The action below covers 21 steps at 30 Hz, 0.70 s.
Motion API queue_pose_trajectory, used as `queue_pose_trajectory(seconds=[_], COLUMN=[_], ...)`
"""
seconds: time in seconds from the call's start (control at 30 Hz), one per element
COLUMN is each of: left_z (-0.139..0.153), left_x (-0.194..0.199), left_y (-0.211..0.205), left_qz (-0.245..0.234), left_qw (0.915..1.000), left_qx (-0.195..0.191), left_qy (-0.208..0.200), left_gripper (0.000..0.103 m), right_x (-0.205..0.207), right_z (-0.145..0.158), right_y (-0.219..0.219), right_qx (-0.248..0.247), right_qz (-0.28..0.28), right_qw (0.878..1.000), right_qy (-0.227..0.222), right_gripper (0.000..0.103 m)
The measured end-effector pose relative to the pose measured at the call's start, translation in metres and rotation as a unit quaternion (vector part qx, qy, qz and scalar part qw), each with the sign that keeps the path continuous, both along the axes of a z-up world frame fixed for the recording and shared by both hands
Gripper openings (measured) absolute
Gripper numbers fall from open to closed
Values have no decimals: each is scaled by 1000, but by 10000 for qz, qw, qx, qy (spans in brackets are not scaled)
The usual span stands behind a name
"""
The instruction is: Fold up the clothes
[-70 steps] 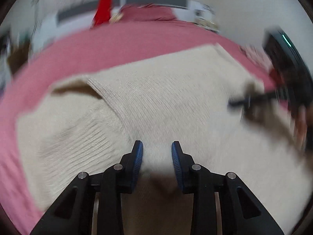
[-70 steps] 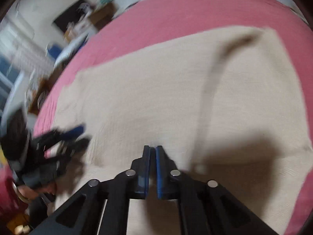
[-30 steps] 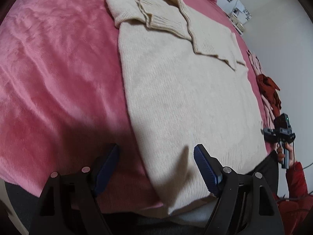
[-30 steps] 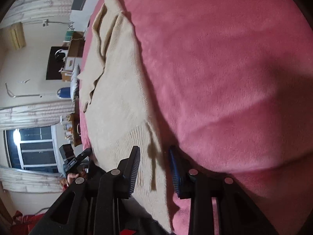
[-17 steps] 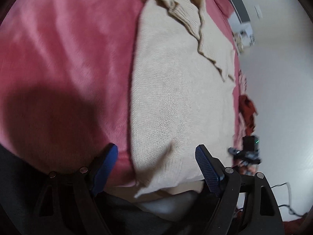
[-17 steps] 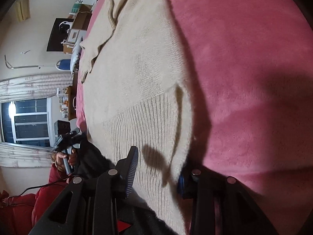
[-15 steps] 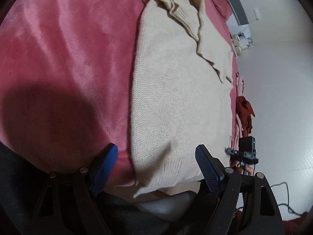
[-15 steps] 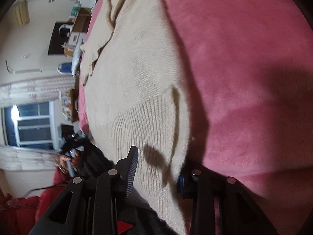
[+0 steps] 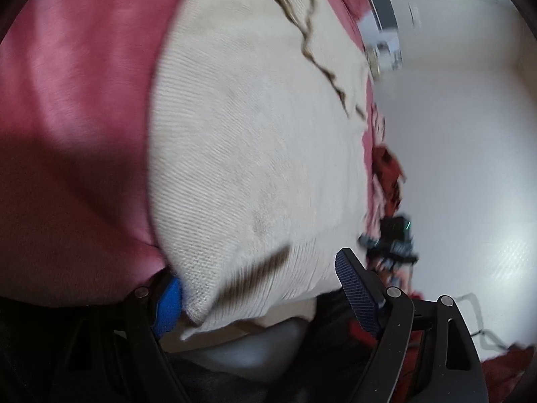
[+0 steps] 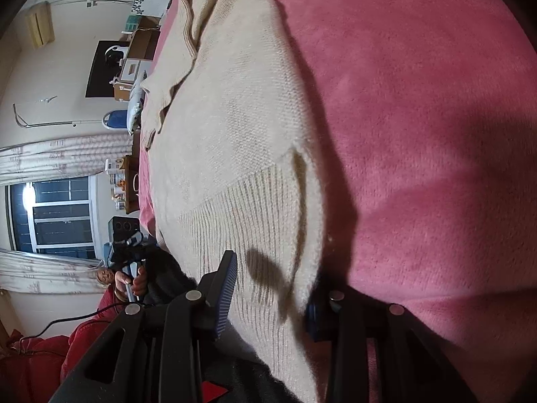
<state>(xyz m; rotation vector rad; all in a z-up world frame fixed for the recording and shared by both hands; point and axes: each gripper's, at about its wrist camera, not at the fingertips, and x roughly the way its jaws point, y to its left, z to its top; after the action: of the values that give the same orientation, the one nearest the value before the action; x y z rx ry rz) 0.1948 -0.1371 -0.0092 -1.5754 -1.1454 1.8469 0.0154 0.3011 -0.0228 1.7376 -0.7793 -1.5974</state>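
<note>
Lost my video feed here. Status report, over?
Both claws open, straddling hem corners: left claw, right claw. Cream knitted sweater flat on pink fleece blanket, sleeves folded in. Nothing in the way.

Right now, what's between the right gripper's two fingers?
The ribbed hem corner of the cream sweater lies between the right gripper fingers, seen in the right wrist view.

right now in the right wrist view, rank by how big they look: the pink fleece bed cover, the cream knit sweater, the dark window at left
1. pink fleece bed cover, roughly the right half of the frame.
2. cream knit sweater, nearly as large; it lies nearer the camera, so this gap is unsure.
3. dark window, clearly the smallest, though it is far away.
</note>
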Motion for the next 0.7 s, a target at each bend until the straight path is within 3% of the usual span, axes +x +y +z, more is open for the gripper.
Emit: queue_pose_trajectory(seconds=[0.13,0.33,0.6,0.7], left_z=[-9,-17,-8,-5], left_x=[-2,-3,3,4], left_y=[18,30,47,53], left_qz=[-691,-1112,-1588,-1719], left_qw=[9971,9923,9867,9839], left_qx=[247,360,-223,-426], left_qy=[-204,-409,-259,-238], left_gripper=[83,83,83,77], right_x=[0,-2,0,0], right_z=[0,-3,2,7], right_y=[3,8,1,-3], right_qx=[-74,-303,-66,134], right_qz=[63,29,70,188], right_qw=[9999,9993,9999,9996], right_qy=[-47,-198,-60,149], right_gripper=[34,34,34,32])
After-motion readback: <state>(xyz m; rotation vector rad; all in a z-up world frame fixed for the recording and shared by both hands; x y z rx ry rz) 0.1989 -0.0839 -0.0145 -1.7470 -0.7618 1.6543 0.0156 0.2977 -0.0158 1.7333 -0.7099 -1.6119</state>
